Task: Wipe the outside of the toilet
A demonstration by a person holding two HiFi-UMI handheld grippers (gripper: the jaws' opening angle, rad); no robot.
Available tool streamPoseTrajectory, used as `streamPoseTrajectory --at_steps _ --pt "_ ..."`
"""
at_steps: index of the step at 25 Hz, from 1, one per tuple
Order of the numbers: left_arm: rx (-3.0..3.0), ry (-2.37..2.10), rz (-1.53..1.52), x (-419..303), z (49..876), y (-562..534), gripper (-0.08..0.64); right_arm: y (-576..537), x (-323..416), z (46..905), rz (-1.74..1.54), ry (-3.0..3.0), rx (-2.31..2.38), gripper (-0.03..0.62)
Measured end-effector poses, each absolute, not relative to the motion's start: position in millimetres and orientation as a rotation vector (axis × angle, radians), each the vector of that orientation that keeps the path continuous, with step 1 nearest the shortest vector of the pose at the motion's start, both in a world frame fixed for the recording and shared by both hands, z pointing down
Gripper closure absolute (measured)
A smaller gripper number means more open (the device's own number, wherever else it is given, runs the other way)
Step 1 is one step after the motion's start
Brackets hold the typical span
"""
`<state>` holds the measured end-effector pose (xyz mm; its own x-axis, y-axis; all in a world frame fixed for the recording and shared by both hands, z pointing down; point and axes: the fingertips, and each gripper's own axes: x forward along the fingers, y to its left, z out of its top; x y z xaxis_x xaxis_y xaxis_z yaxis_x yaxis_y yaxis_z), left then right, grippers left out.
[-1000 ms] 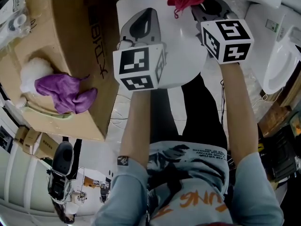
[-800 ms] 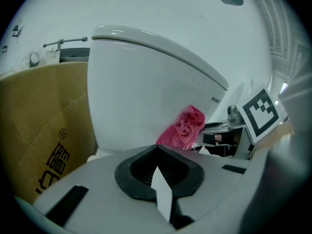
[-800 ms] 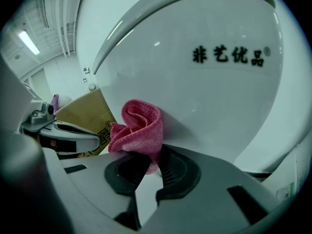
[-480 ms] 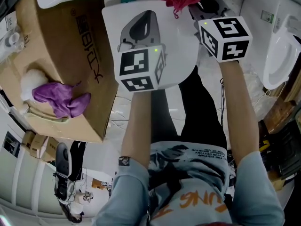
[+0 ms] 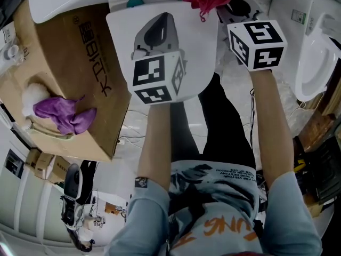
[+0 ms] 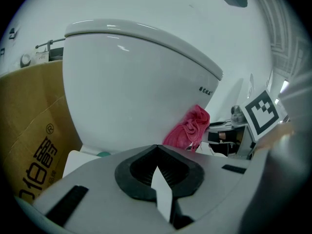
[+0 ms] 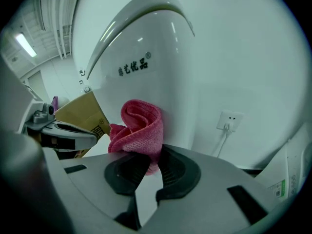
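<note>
The right gripper is pinching a crumpled pink microfibre cloth and holding it against the glossy white ceramic toilet, on its outer wall below the lid's rim. The left gripper is hovering nearby, its jaws pressed together on nothing.

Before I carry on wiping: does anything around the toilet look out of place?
Nothing spilled or damaged shows. The pink cloth is bunched in the right gripper against the toilet. One stray: a purple cloth lies crumpled on the cardboard box beside it.
</note>
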<state>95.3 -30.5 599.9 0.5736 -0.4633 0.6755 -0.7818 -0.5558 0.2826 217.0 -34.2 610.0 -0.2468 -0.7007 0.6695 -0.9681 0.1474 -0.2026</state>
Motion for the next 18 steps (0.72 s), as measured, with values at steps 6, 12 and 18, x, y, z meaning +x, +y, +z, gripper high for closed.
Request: streamPoseTrajectory --at_steps 6,12,18 --pt "2.241 -0.97 0.739 116.0 603.1 -24.4 0.536 -27.6 236.2 614.3 0.863 -1.999 1.604 0.526" --pt "2.25 -0.949 0.746 131.7 603.7 -19.6 0.535 -14.3 260.9 619.3 0.886 -1.95 1.651 0.527" --pt "2.244 -0.947 0.763 129.4 607.2 -12.0 0.535 10.7 277.3 625.5 0.911 -1.891 1.686 0.528"
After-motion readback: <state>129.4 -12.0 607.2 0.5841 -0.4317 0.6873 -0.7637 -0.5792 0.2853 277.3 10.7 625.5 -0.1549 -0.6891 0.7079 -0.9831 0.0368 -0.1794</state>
